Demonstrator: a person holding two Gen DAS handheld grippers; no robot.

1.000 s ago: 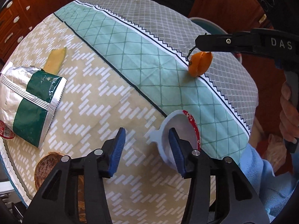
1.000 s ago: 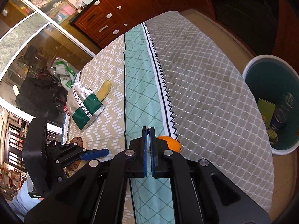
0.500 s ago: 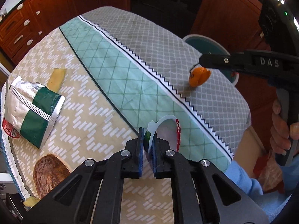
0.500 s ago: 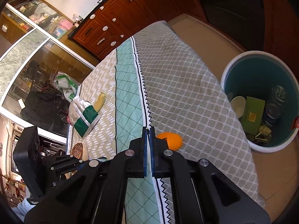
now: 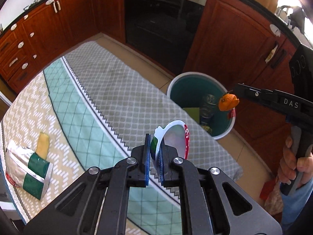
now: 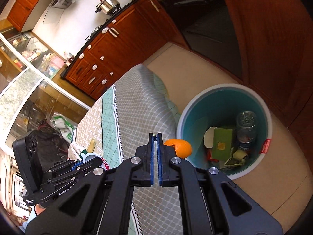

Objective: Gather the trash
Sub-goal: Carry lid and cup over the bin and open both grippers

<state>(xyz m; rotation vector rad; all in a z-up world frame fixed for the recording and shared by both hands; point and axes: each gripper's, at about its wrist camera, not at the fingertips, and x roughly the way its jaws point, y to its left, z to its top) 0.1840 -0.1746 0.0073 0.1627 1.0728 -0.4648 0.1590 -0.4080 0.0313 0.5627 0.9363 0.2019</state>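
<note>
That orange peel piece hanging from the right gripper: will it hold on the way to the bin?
Probably light: the orange peel piece hangs from the right gripper by a thin edge. That pinch is small, so a jerk may shake it loose. Its curled shape looks fairly stiff, not floppy.

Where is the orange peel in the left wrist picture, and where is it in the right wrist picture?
Left wrist view: the orange peel is at the right, pinched at the tip of the right hand-held gripper, in front of the bin's far side.
Right wrist view: it is near the centre, just right of that gripper's shut fingertips, overlapping the bin's left rim.
Shared landmark: the teal trash bin on the floor beside the table.
</note>
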